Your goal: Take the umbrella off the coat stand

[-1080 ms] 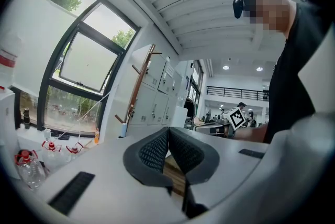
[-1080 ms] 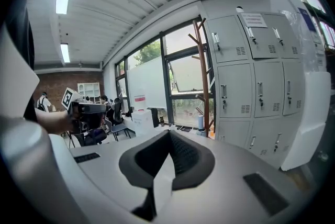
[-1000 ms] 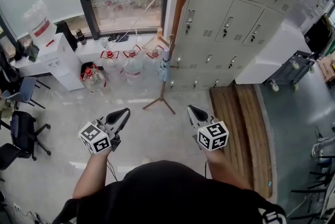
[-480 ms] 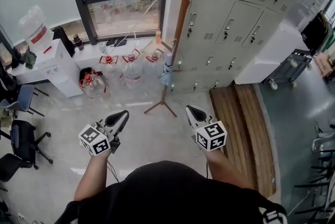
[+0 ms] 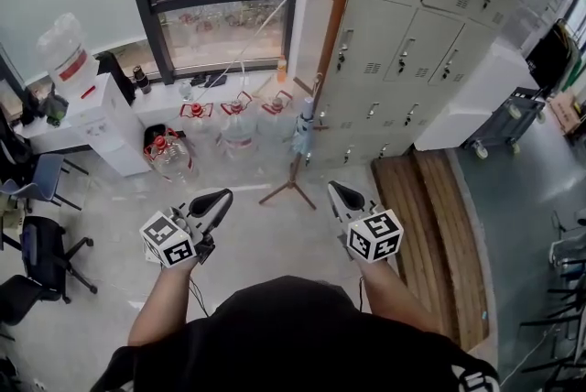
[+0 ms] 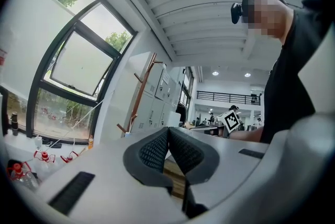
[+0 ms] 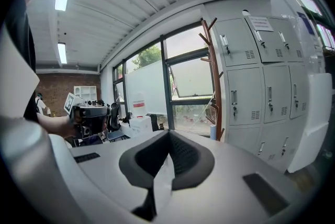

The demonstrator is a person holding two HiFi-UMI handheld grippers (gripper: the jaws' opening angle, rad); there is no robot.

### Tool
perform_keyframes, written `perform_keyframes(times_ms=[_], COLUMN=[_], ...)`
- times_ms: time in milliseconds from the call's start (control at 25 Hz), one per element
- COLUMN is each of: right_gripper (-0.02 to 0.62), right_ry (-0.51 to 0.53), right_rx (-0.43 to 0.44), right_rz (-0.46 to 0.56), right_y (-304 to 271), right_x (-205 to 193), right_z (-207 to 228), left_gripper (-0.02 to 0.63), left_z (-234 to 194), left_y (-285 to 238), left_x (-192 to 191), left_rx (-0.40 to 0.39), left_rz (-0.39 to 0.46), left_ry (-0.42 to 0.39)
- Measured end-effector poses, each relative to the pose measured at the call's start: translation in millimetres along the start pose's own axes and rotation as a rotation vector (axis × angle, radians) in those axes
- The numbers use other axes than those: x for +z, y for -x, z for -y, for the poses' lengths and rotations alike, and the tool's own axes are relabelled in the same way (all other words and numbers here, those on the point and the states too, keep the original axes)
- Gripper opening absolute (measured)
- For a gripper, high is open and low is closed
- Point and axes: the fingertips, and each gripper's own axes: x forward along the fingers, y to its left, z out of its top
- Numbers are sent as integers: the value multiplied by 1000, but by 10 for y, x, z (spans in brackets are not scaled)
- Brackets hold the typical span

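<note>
The folded pale-blue umbrella (image 5: 302, 130) hangs low on the tall brown wooden coat stand (image 5: 332, 42). The left gripper (image 5: 220, 198) and right gripper (image 5: 335, 190) hover well apart from it, jaws together on nothing.

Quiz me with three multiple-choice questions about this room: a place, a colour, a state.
1. Where is the umbrella? A on a chair; B hanging on the coat stand; C lying on the floor.
2. Its colour? A light blue; B red; C black.
3. The left gripper and right gripper jaws are: A wide apart; B shut, empty; C clamping the umbrella.
B: it hangs low on the wooden pole. A: its folded cloth is pale blue. B: each gripper view shows jaws meeting, nothing between.
</note>
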Motion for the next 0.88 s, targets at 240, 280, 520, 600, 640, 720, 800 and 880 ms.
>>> perform_keyframes(times_ms=[240, 280, 520, 600, 640, 720, 800, 880], right_gripper=[12, 12, 12, 12, 12, 12, 12, 12], right_ry=[-12, -16, -33, -40, -43, -44, -47, -49], right_rx=[1, -9, -12, -18, -23, -33, -38, -37], right_rz=[4, 0, -13, -9, -5, 2, 3, 1], right_y=[-43, -49, -157, -202, -222, -255, -279, -305], right_x=[5, 3, -28, -16, 3, 50, 72, 73], right_z=[-183, -176, -192, -167, -142, -84, -28, 20], left_gripper=[23, 23, 23, 23, 23, 23, 23, 23], left_z=[-30, -28, -82, -122, -140, -171, -192, -210], left_y=[176, 194, 300, 317, 312, 283, 248, 212], left_x=[90, 84, 57, 47, 49, 63, 77, 88], left_rx=[-19, -20, -15, -8, -6, -4, -3, -2], left_rz=[26, 26, 22, 21, 19, 13, 9, 11], left_ry=[3, 6, 14, 19, 19, 16, 12, 10])
